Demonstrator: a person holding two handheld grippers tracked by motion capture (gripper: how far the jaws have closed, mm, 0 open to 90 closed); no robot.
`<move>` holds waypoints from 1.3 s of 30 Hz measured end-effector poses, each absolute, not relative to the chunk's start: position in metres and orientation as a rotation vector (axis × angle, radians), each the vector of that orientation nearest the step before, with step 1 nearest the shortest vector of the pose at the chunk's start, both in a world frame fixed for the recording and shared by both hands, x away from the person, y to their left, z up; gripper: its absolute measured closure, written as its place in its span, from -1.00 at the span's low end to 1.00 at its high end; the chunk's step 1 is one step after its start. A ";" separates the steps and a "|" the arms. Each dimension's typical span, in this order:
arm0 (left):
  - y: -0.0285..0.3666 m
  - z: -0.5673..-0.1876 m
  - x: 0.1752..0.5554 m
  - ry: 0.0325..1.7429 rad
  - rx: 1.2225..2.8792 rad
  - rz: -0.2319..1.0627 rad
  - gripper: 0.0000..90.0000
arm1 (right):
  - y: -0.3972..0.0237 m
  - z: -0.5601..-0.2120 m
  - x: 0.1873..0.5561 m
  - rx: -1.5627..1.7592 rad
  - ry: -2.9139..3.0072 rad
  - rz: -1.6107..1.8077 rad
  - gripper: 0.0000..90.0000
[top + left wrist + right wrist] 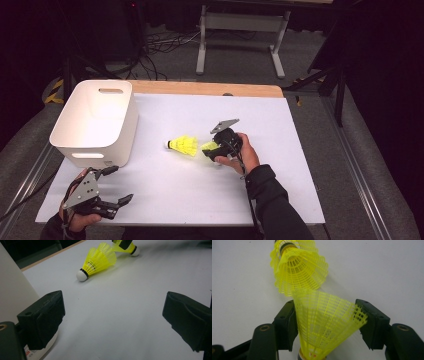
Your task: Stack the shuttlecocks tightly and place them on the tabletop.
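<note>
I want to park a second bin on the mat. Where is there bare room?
Free: the mat right of the right claw, and the near strip between both claws. Crowded: the middle, around both shuttlecocks, and the left by the white bin.

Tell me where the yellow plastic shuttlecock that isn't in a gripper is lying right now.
In the high view, the loose yellow plastic shuttlecock lies on the white table sheet mid-table, between the white plastic bin and the right hand-held gripper, white cork tip toward the bin.

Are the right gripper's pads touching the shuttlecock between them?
Touching. In the right gripper view, both pads press the skirt edges of the near shuttlecock, with no gap on either side of the right gripper.
</note>
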State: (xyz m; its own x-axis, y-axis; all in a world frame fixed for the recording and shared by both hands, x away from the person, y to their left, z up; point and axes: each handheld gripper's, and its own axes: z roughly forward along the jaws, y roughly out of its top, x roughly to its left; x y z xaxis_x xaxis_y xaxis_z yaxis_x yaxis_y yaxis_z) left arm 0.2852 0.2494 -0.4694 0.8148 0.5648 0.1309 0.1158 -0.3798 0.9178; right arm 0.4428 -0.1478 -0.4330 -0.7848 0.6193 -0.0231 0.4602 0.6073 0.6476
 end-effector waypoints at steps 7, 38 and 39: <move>0.250 -0.470 0.286 0.513 1.932 0.524 -0.89 | -0.164 -0.434 0.445 1.020 2.514 1.000 -0.21; 0.247 -0.473 0.288 0.512 1.957 0.505 -0.89 | -0.170 -0.416 0.454 0.737 2.544 0.908 -0.32; 0.247 -0.473 0.288 0.511 1.961 0.503 -0.89 | -0.168 -0.417 0.458 0.753 2.546 0.881 -0.32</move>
